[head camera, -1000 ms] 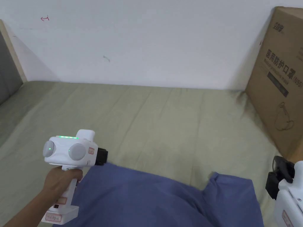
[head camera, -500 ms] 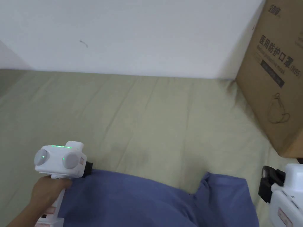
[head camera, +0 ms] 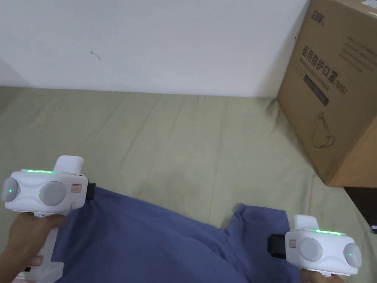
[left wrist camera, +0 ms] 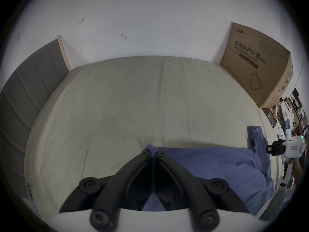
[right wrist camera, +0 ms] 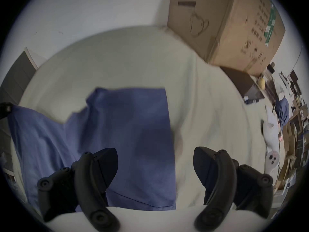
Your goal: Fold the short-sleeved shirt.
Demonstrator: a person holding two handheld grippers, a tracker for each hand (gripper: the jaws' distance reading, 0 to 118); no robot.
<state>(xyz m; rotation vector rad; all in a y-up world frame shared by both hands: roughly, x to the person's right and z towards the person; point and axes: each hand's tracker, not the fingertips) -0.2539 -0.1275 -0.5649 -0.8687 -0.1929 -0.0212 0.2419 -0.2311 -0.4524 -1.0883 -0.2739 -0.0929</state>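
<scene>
Across the near part of the bed (head camera: 191, 147), spread over the pale green sheet, a blue short-sleeved shirt (head camera: 154, 239), body toward the left and one sleeve (head camera: 263, 224) lying flat toward the right; at the shirt's far left corner, the left tool (left wrist camera: 153, 153), jaws pressed together with a small tuft of blue cloth pinched between the tips and poking out just beyond them; in the head view, the same left tool (head camera: 90, 191) white-bodied with a green light on top, gripped from below by a hand (head camera: 29, 232), black tip touching the shirt's edge; over the sleeve side, the right tool (right wrist camera: 155, 162), jaws spread wide apart with nothing between them, blue cloth and the sleeve's straight edge lying beneath the gap; in the head view, the right tool (head camera: 274, 245) low at the right, black tip pointing left over the sleeve; seen also far off at the right edge of the left gripper view (left wrist camera: 274, 150), just beside the sleeve; against the white wall (head camera: 147, 44) at the bed's far right corner, a large cardboard box (head camera: 331, 92) with printing on its side; at the bed's left end, a grey padded headboard (left wrist camera: 30, 91); beyond the box, blurred clutter, too unclear to tell apart.
</scene>
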